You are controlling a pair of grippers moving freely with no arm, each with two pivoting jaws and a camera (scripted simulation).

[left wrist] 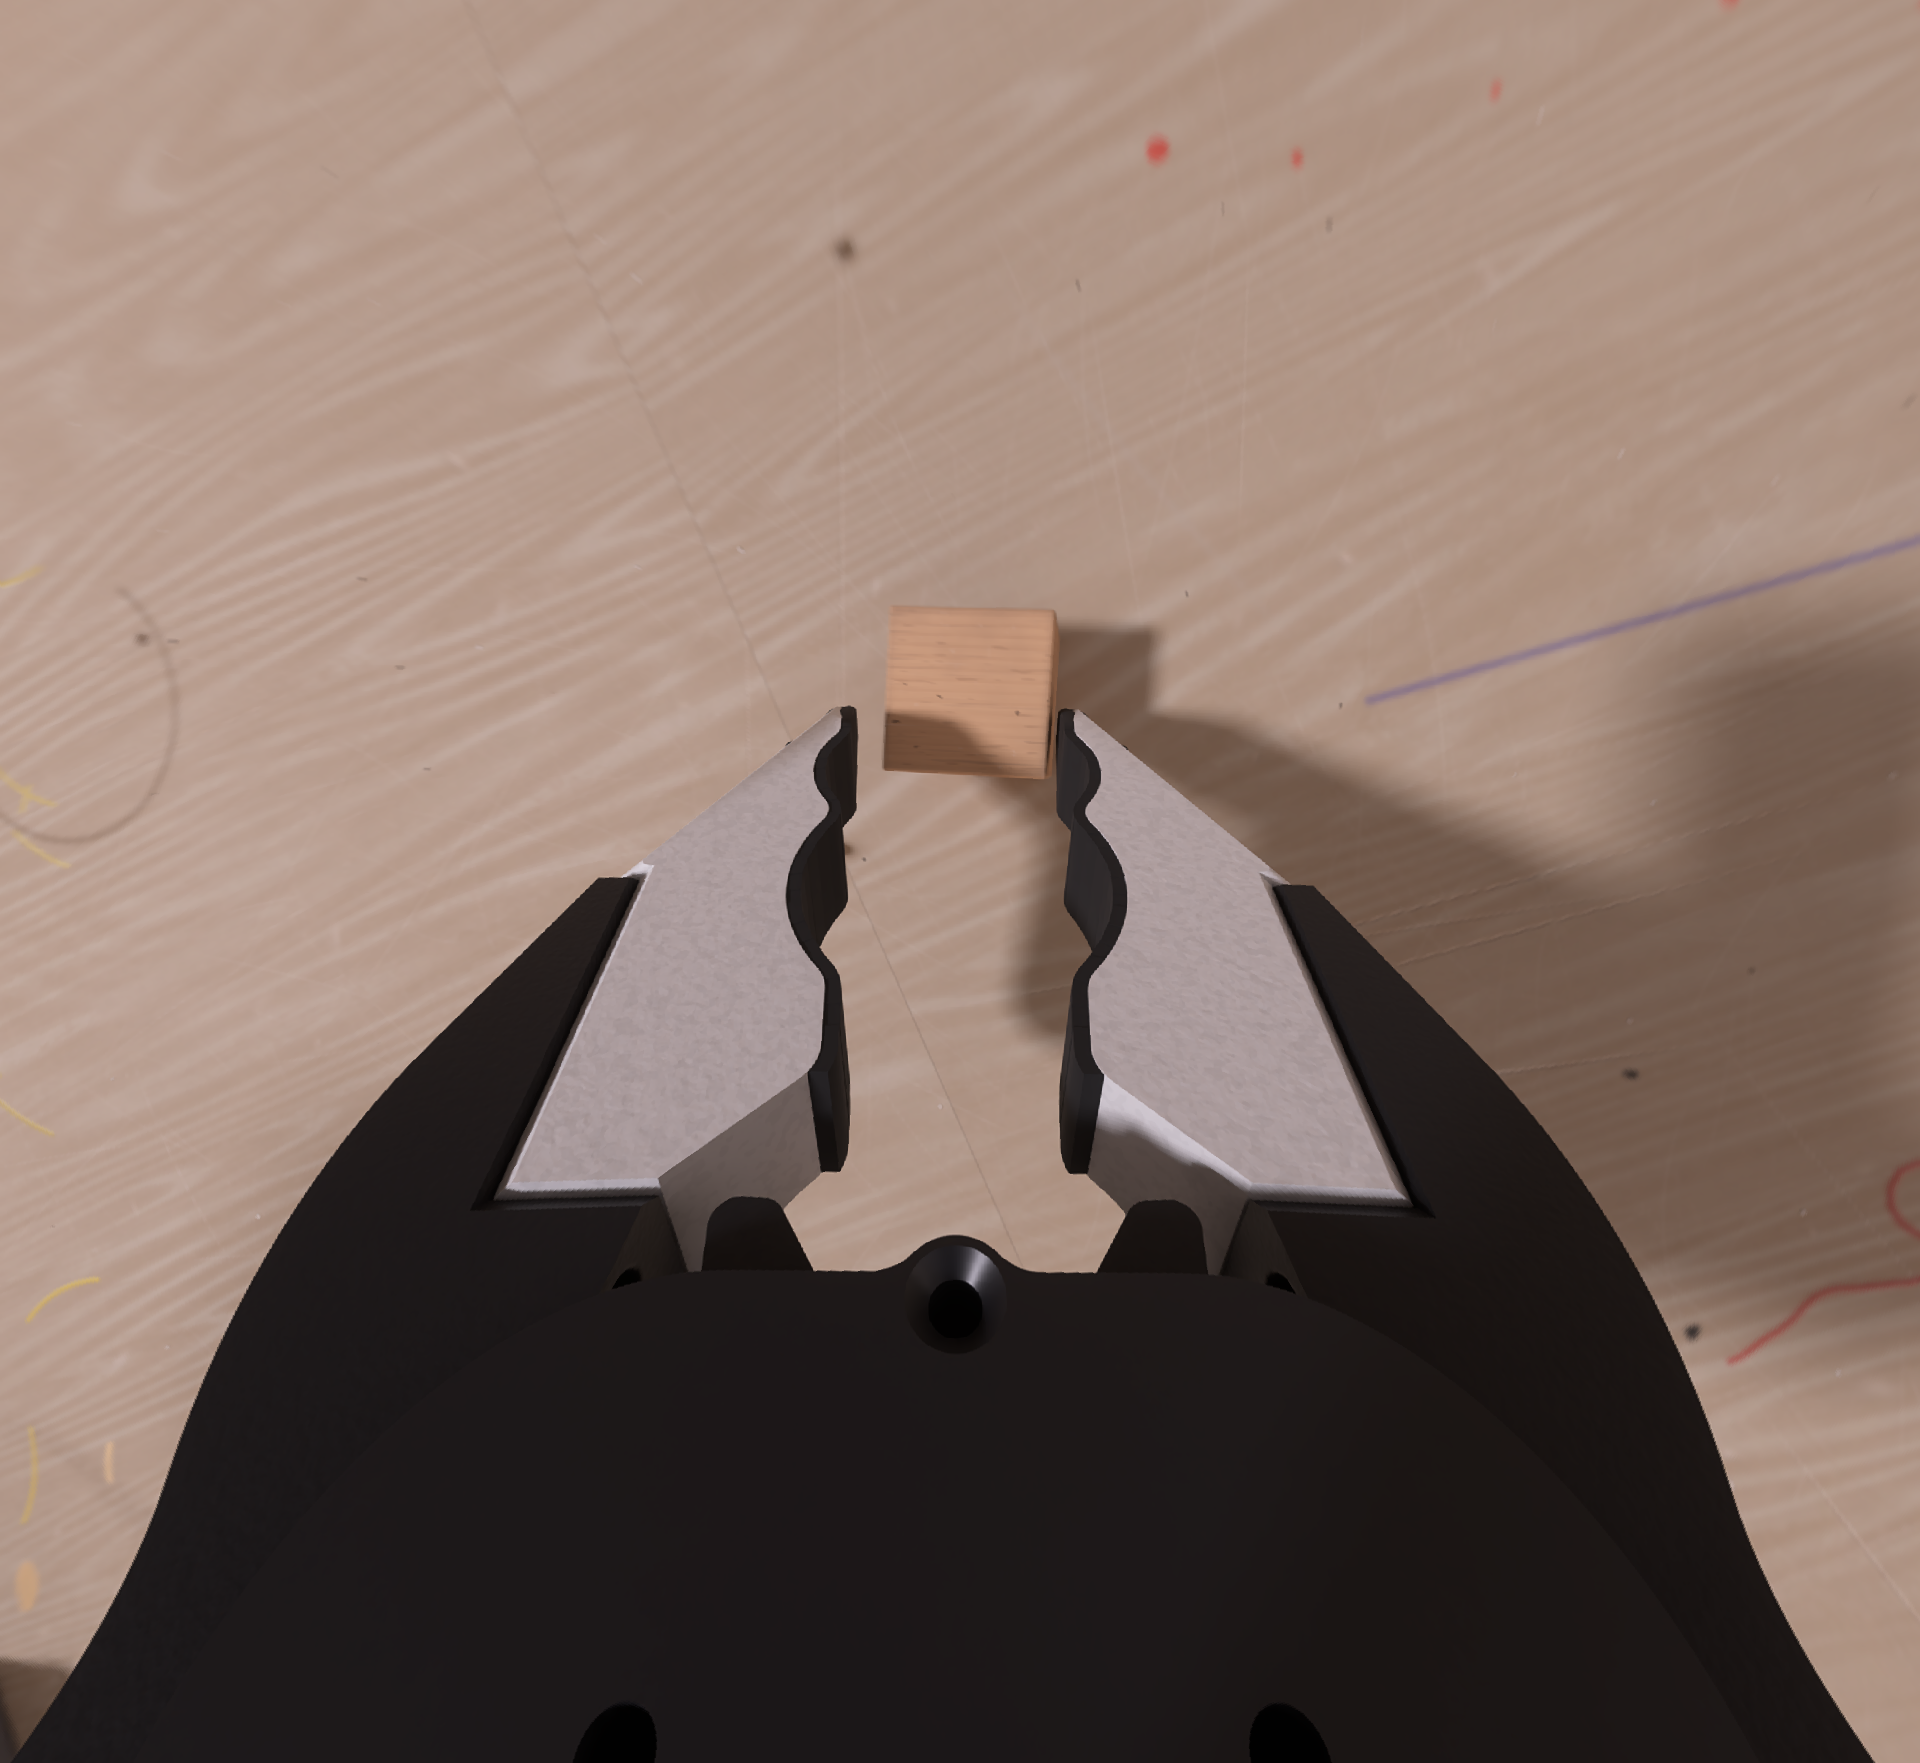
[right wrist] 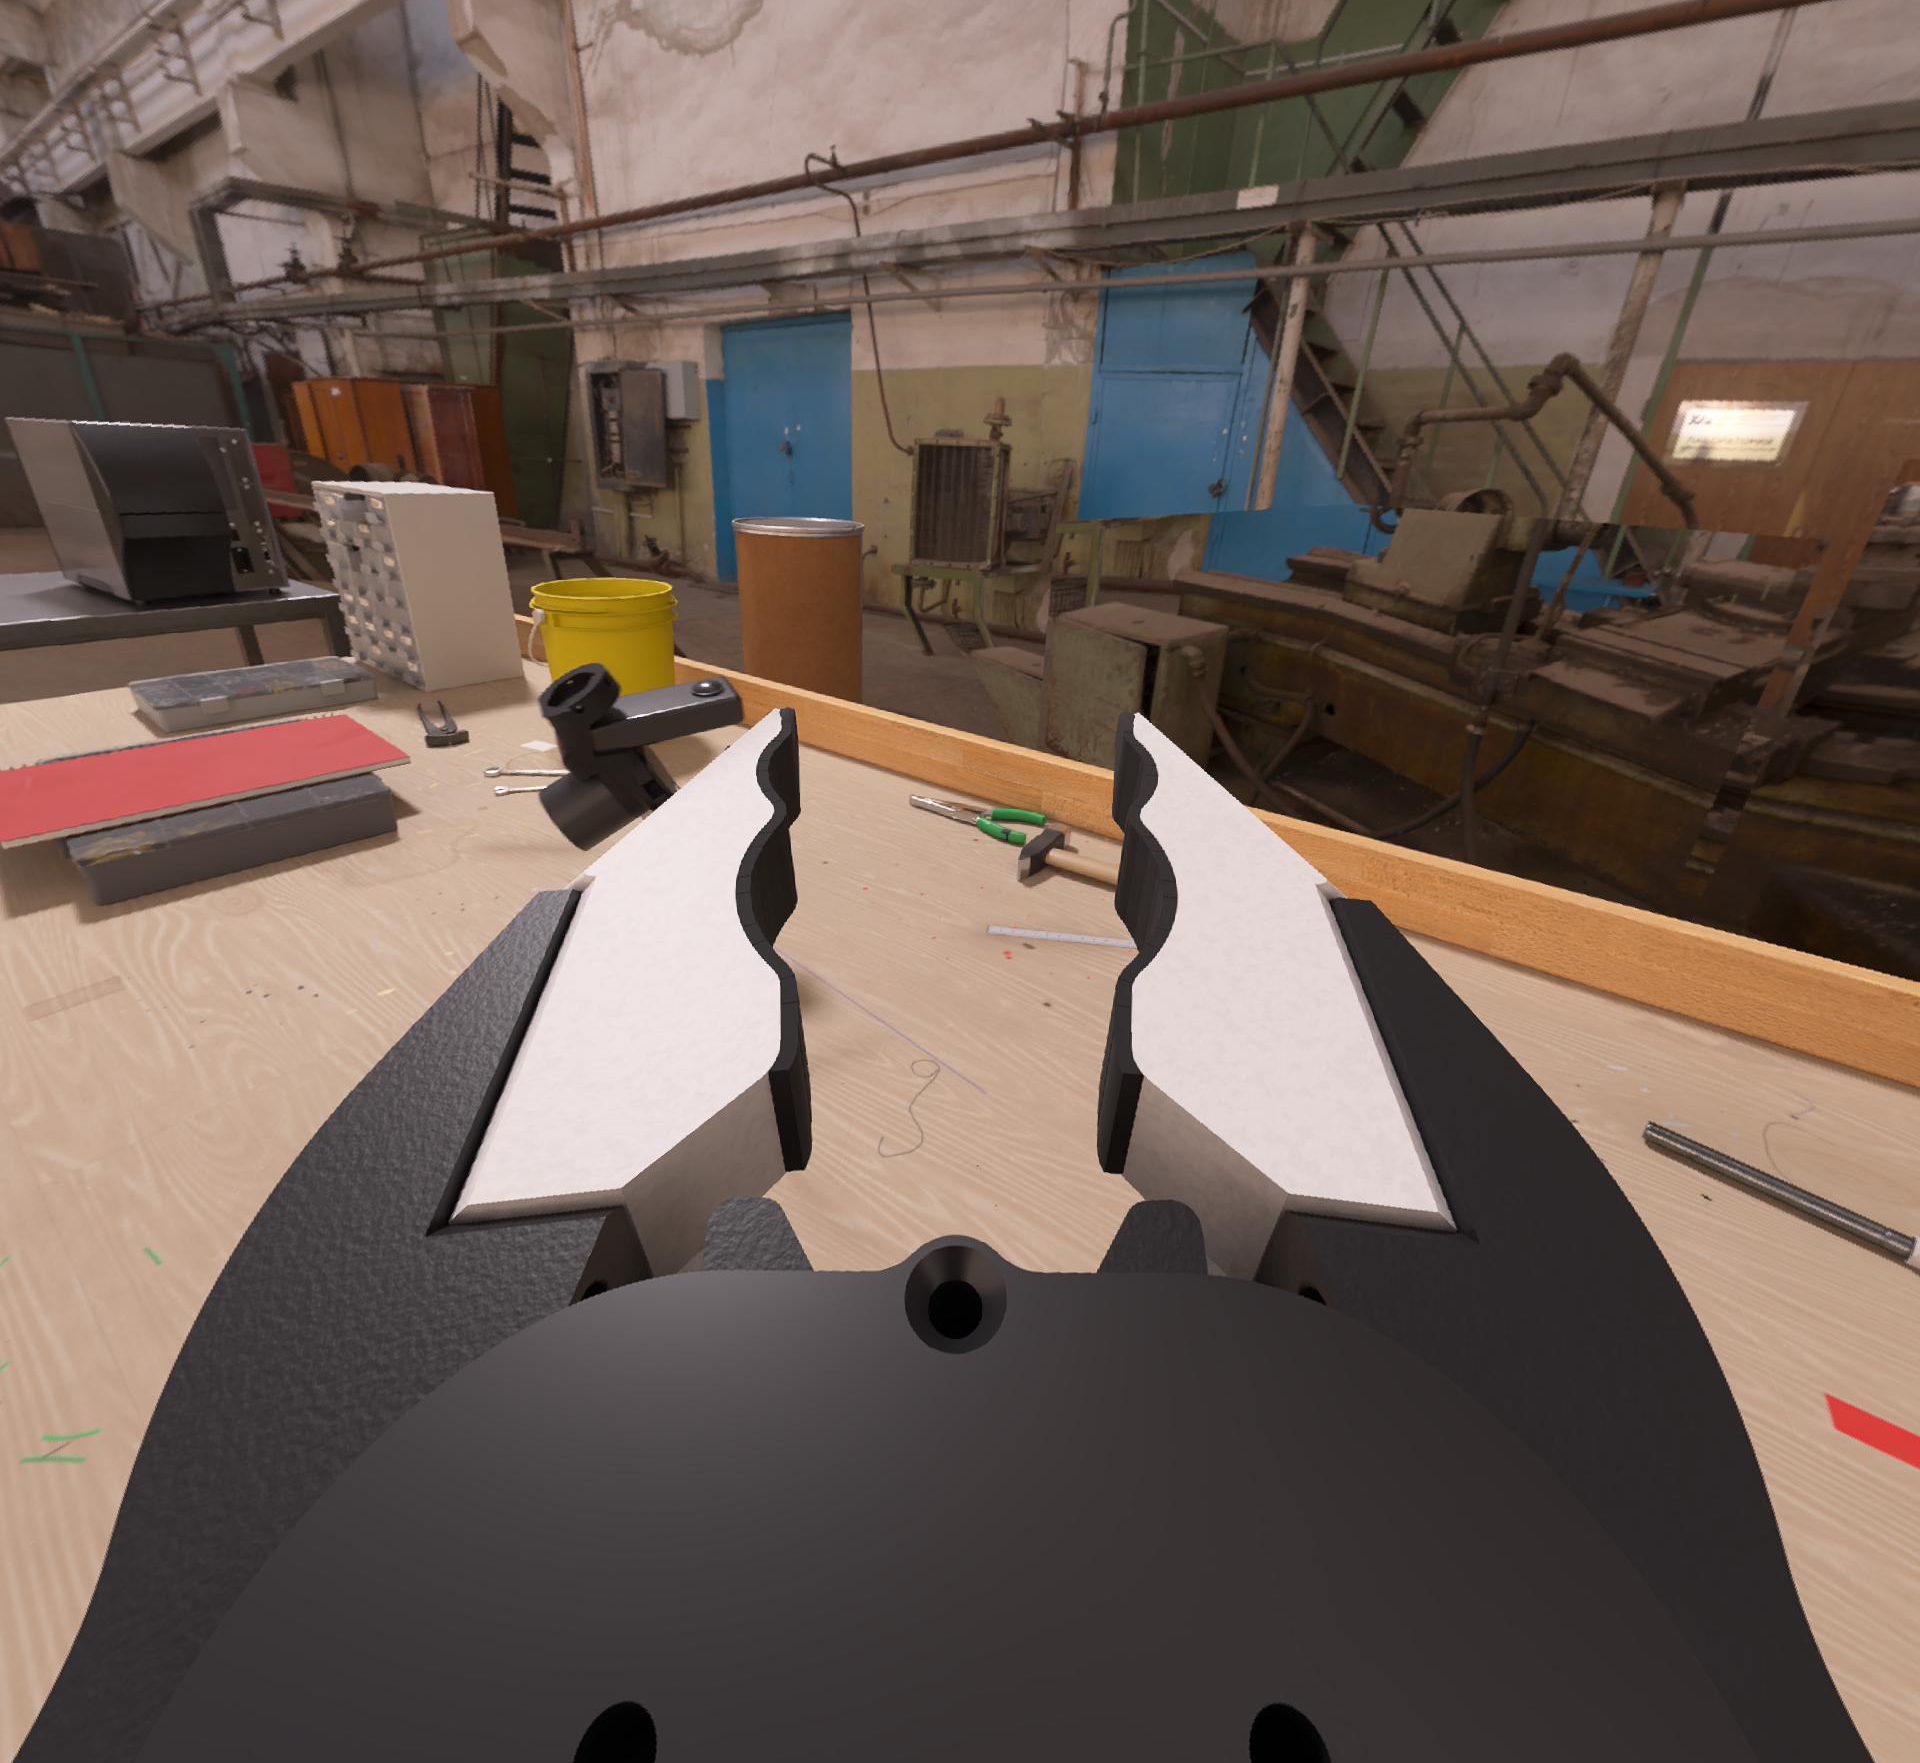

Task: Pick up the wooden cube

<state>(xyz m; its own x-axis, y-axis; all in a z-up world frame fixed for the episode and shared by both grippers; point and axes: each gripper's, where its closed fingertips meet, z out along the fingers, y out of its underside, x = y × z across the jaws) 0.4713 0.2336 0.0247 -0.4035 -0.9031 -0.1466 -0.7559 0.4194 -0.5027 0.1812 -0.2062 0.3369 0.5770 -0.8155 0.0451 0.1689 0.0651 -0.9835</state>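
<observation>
The wooden cube point(left wrist: 969, 690) is small and light brown, and it rests on the pale wood table point(left wrist: 416, 363). In the left wrist view my left gripper point(left wrist: 958, 728) points down at it with the jaws open. The cube's near part sits between the two fingertips, with a narrow gap to the left fingertip point(left wrist: 840, 747) and the right one at its edge. The left gripper holds nothing. My right gripper point(right wrist: 956, 737) is open and empty above the table. The left gripper also shows farther off in the right wrist view point(right wrist: 613, 757). The cube is hidden in that view.
A raised wooden rim point(right wrist: 1455, 892) bounds the table's far side. Pliers point(right wrist: 982, 818), a hammer point(right wrist: 1060, 856) and a ruler point(right wrist: 1055, 934) lie near it. A metal rod point(right wrist: 1777, 1188) lies at right. A red board point(right wrist: 187, 773) on grey boxes, a white drawer cabinet point(right wrist: 416, 581) and a yellow bucket point(right wrist: 603, 627) stand at left.
</observation>
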